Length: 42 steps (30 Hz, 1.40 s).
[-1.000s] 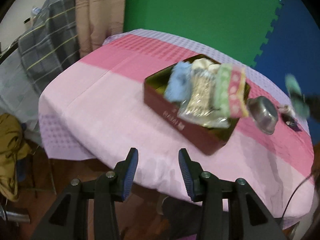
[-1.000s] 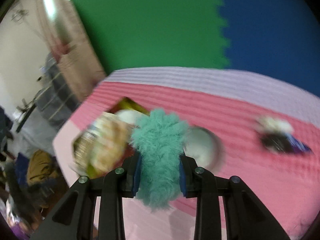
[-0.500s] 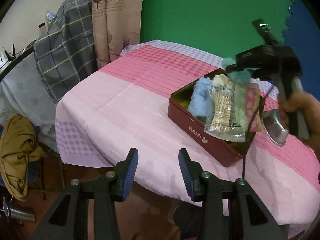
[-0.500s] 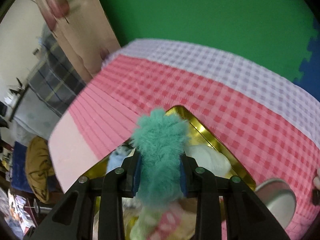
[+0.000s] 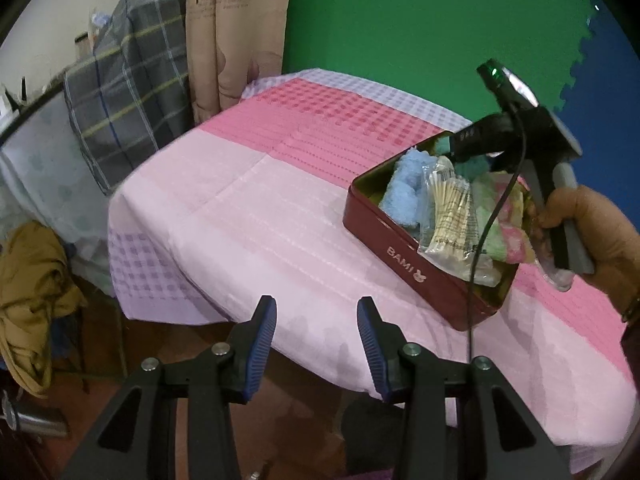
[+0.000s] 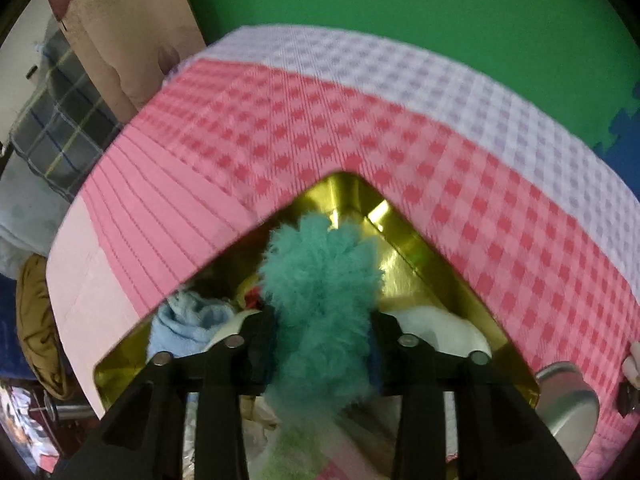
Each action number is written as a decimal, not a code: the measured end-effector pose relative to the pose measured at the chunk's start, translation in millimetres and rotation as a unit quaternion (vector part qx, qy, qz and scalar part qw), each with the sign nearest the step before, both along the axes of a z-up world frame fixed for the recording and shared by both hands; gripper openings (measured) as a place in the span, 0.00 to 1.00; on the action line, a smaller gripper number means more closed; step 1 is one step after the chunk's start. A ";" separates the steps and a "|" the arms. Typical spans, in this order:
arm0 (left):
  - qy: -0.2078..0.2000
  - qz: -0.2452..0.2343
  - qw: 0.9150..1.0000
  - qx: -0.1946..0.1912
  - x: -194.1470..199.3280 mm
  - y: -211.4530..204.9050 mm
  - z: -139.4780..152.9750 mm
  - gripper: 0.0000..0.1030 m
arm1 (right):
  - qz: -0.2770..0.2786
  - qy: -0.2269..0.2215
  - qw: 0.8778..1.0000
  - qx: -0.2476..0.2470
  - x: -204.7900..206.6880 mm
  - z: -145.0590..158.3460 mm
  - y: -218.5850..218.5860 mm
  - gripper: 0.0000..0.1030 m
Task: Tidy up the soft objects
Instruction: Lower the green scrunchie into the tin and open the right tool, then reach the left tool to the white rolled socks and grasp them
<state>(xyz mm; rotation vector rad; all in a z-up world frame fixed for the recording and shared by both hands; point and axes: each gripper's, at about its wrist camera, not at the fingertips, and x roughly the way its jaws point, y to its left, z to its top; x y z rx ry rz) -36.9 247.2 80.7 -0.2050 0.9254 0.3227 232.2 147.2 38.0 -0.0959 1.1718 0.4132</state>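
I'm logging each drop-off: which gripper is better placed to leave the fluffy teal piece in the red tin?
The right gripper. It is already over the tin with the teal piece between its opening jaws. The left gripper is empty, off the table edge, well short of the tin.

Table draped in checked cloth (image 5: 256, 208), banded pale pink, deeper pink, lilac; cloth hangs over near edge. Rectangular red metal tin with gold interior (image 5: 404, 256) sits directly on cloth toward right side, "BAMI" lettered on long wall, open top, filled with soft items. Small round steel bowl (image 6: 568, 404) rests on cloth just beside tin's right corner. Small dark object at far right edge, too cropped to identify.
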 end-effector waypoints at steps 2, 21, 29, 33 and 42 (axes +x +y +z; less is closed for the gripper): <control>-0.007 -0.001 1.000 0.011 -2.1 -1.4 1.8 0.41 | -0.014 -0.010 1.000 0.018 -4.3 9.7 -8.6 0.80; -0.040 -0.129 0.986 0.100 -23.0 -90.8 11.3 0.43 | -0.186 -0.169 0.967 -0.045 -196.6 26.5 -268.4 0.99; -0.026 -0.187 0.974 0.129 -22.8 -159.8 11.3 0.43 | -0.280 -0.133 0.935 -0.171 -231.1 -21.0 -408.1 1.00; -0.012 -0.218 0.965 0.146 -11.9 -196.0 10.2 0.43 | -0.329 -0.109 0.933 -0.095 -232.4 -37.2 -454.3 1.00; 0.009 -0.337 0.935 0.108 39.5 -280.8 11.4 0.44 | -0.368 -0.108 0.920 -0.076 -205.9 -40.2 -486.8 0.99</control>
